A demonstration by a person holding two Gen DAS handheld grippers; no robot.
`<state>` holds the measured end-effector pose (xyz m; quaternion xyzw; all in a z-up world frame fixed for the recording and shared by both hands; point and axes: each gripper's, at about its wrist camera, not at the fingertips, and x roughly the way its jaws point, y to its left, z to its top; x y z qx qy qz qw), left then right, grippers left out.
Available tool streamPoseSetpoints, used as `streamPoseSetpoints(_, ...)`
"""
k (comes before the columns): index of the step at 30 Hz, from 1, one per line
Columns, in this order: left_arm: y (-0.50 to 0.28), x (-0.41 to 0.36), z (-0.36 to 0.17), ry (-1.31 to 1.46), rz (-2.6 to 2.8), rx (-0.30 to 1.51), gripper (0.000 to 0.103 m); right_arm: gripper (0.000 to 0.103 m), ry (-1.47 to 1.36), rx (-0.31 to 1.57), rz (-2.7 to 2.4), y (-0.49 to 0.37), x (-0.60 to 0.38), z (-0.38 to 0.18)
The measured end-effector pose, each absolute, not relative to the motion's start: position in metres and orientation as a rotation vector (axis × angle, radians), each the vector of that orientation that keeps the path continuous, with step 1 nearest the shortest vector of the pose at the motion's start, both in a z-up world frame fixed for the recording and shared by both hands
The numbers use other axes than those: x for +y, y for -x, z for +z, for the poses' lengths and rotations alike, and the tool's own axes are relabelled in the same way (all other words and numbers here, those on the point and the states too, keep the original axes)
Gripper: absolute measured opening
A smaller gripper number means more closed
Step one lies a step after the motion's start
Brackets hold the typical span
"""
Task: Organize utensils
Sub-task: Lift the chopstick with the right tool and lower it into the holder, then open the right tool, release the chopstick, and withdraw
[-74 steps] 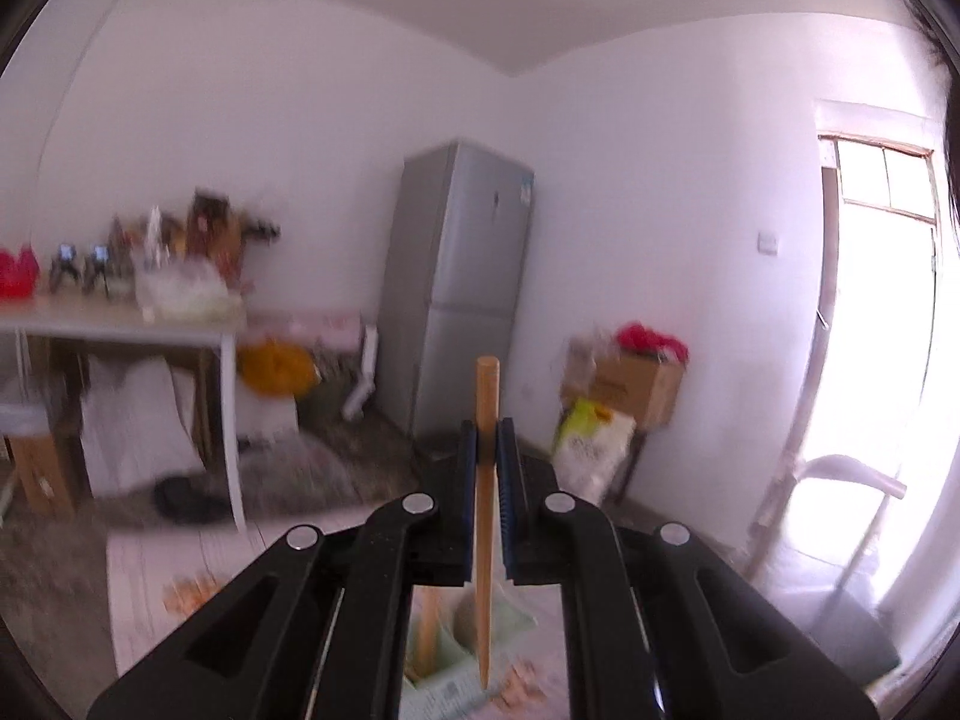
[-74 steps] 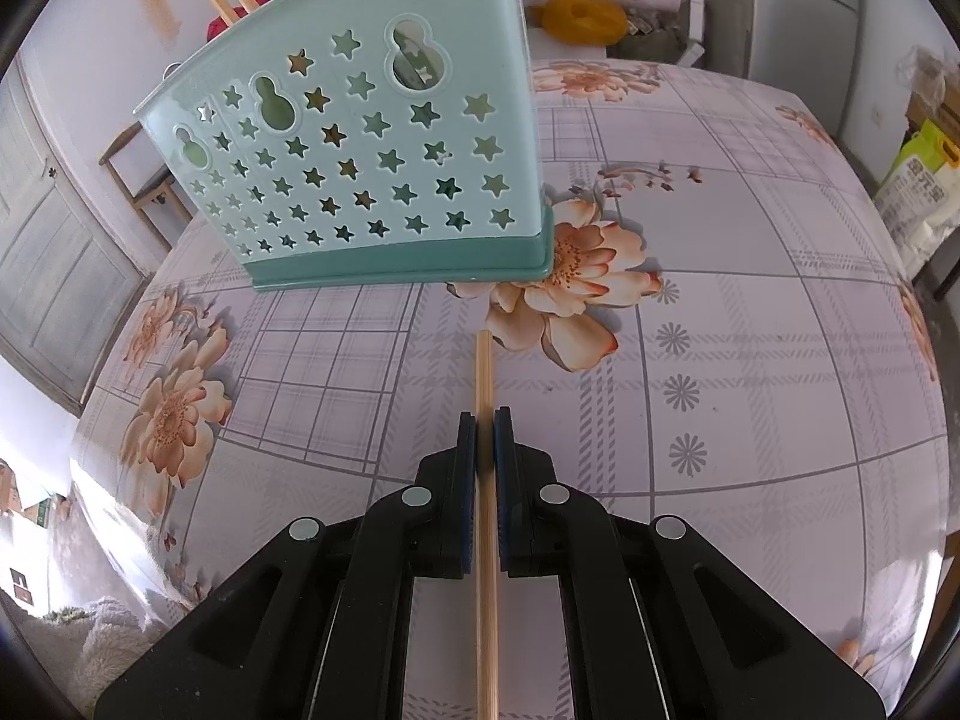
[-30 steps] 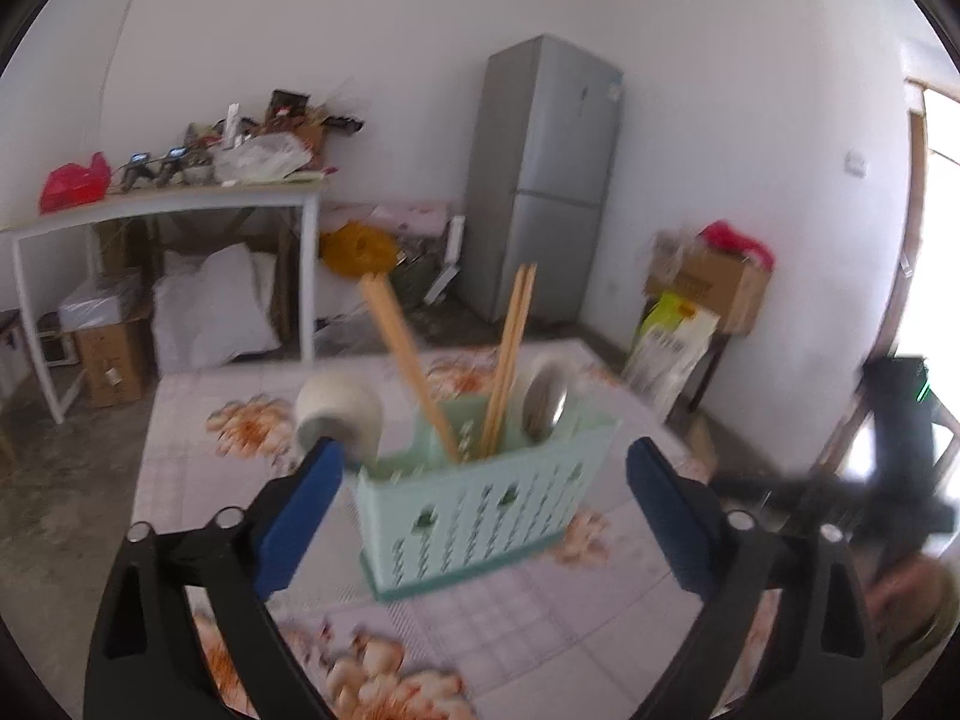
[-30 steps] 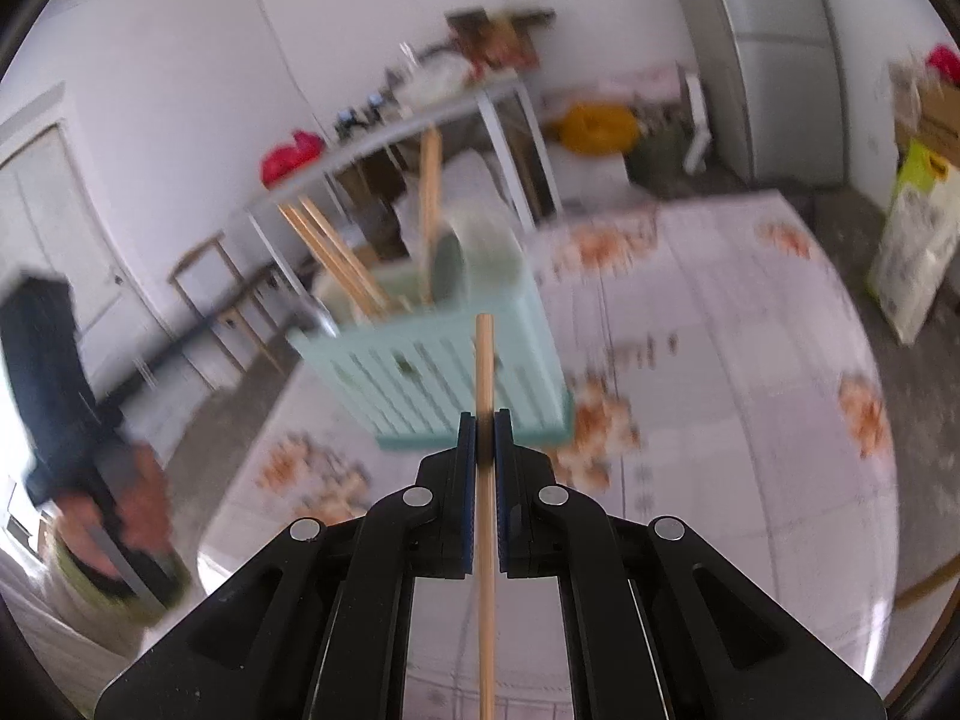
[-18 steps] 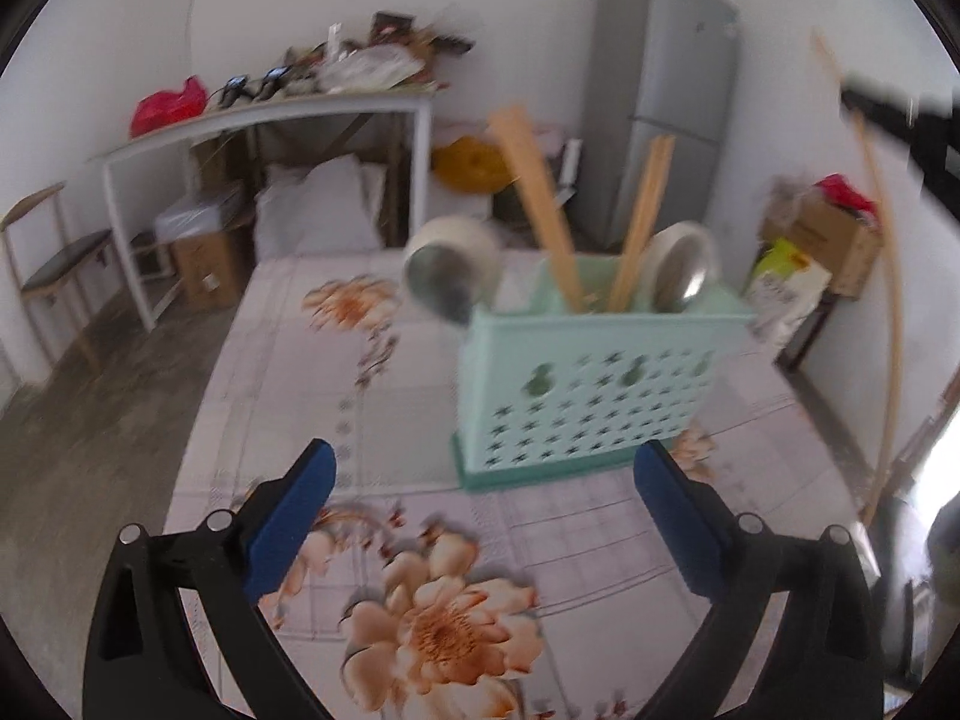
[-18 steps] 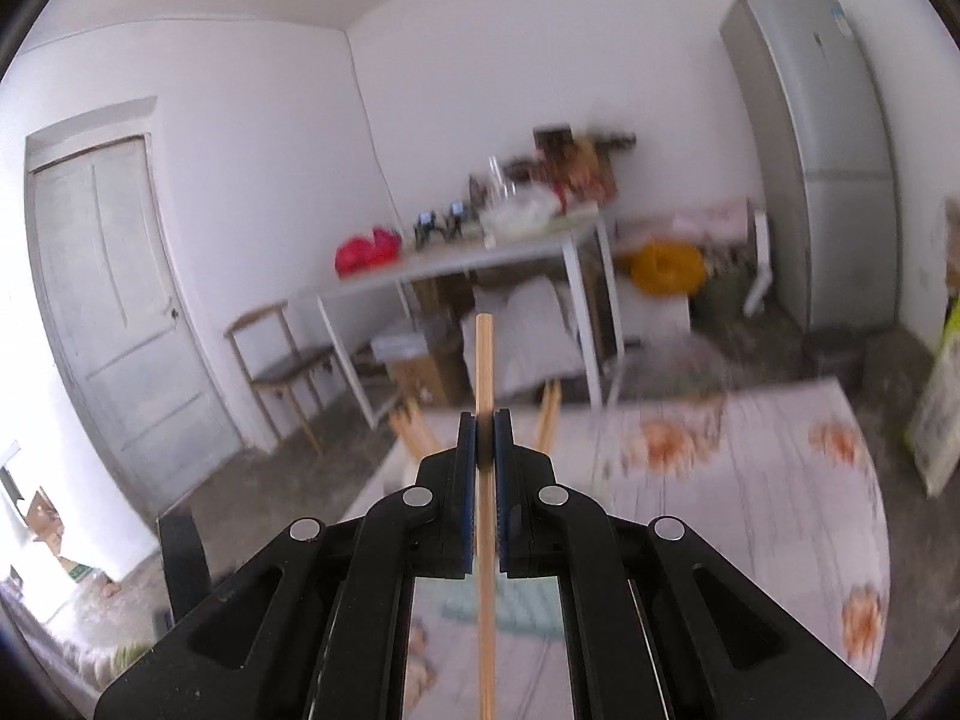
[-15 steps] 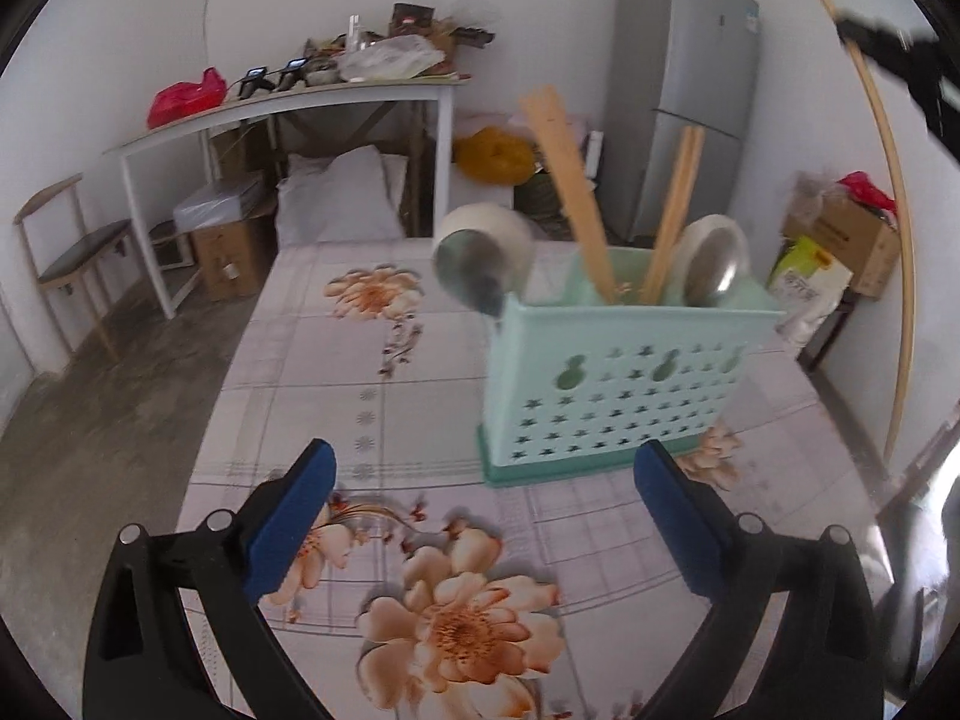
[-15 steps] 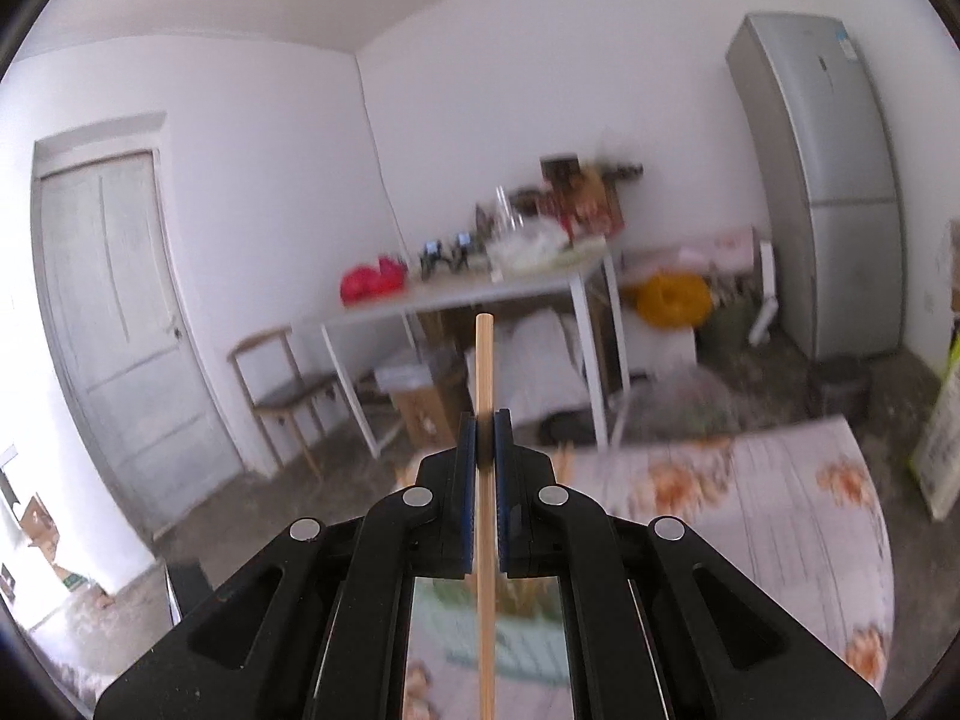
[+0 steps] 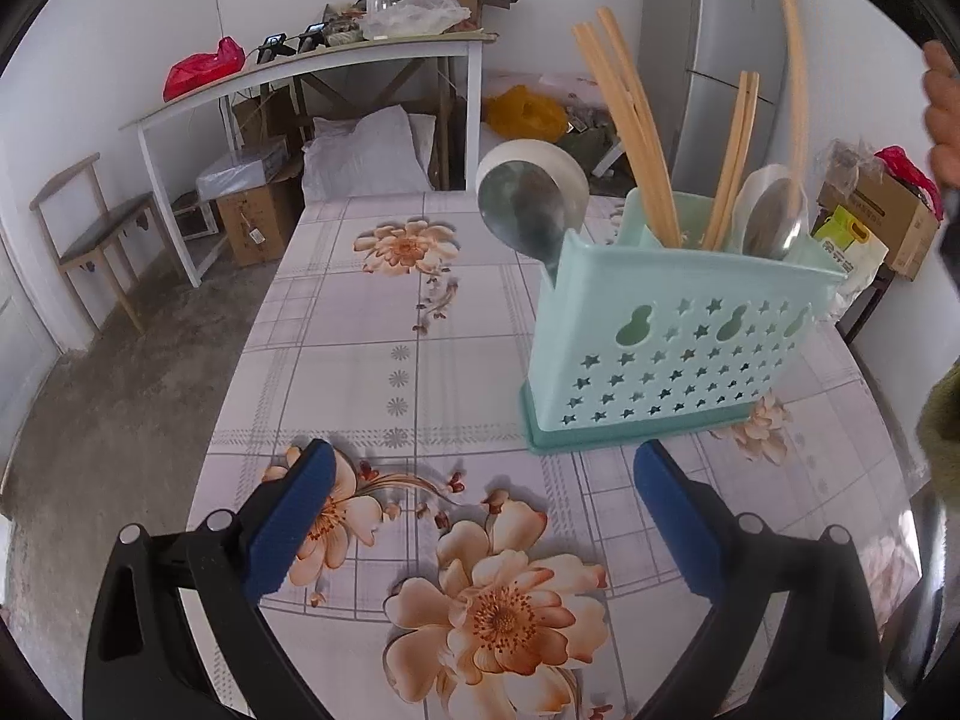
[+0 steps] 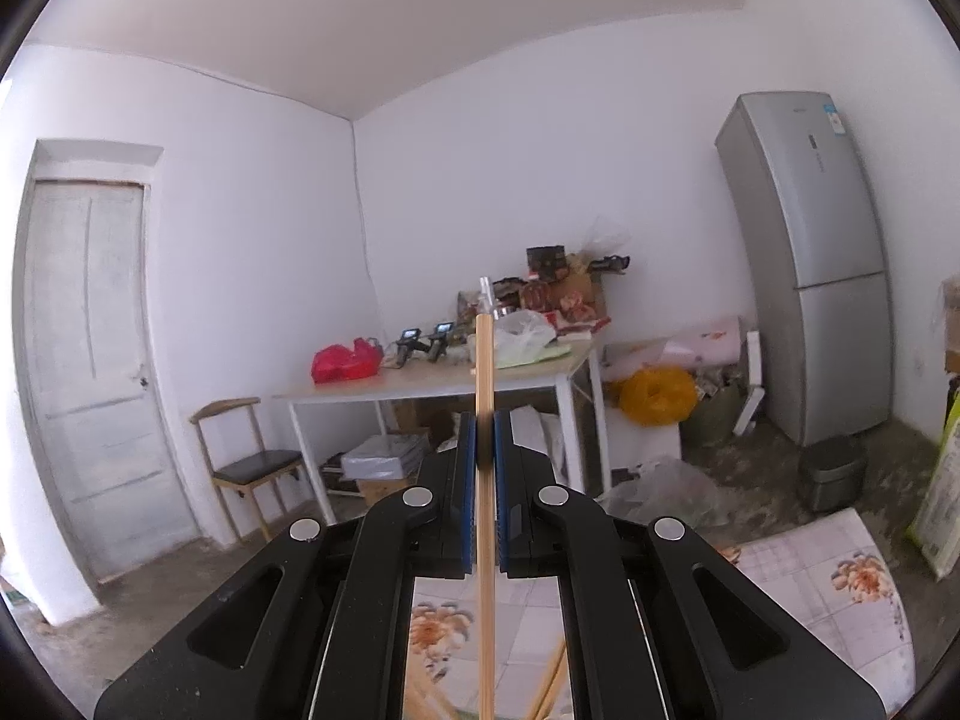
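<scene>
Left claw: released, blue pads spread wide above the floral-cloth counter. Pale green perforated plastic utensil caddy stands upright on the counter, holding wooden chopsticks and two metal spoons. Right claw: clenched on one long wooden chopstick, held upright above the caddy.

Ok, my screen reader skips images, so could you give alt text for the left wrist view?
The open left gripper hovers over a floral tablecloth, facing a mint green utensil holder that holds chopsticks and two spoons.
</scene>
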<state>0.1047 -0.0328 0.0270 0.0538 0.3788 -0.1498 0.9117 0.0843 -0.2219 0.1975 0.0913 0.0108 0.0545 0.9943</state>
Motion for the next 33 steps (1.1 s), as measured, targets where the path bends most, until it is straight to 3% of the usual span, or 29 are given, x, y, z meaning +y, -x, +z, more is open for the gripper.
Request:
streamPoseSetpoints(17, -0.095, -0.025, 0.036, -0.083, -0.258, 0.739, 0.097, 0.005, -0.124, 0.225, 0.098, -0.049, -0.217, 0.118)
streamPoseSetpoints(28, -0.084, -0.033, 0.038, -0.099, -0.273, 0.721, 0.097, 0.008, -0.228, 0.314, 0.099, -0.015, -0.229, 0.100)
streamPoseSetpoints(30, -0.082, -0.034, 0.037, -0.100, -0.269, 0.722, 0.097, 0.017, -0.228, 0.356, 0.107, -0.009, -0.226, 0.096)
streamPoseSetpoints(33, -0.079, -0.033, 0.037, -0.098, -0.264, 0.717, 0.097, 0.047, -0.202, 0.458, 0.113, -0.001, -0.216, 0.086)
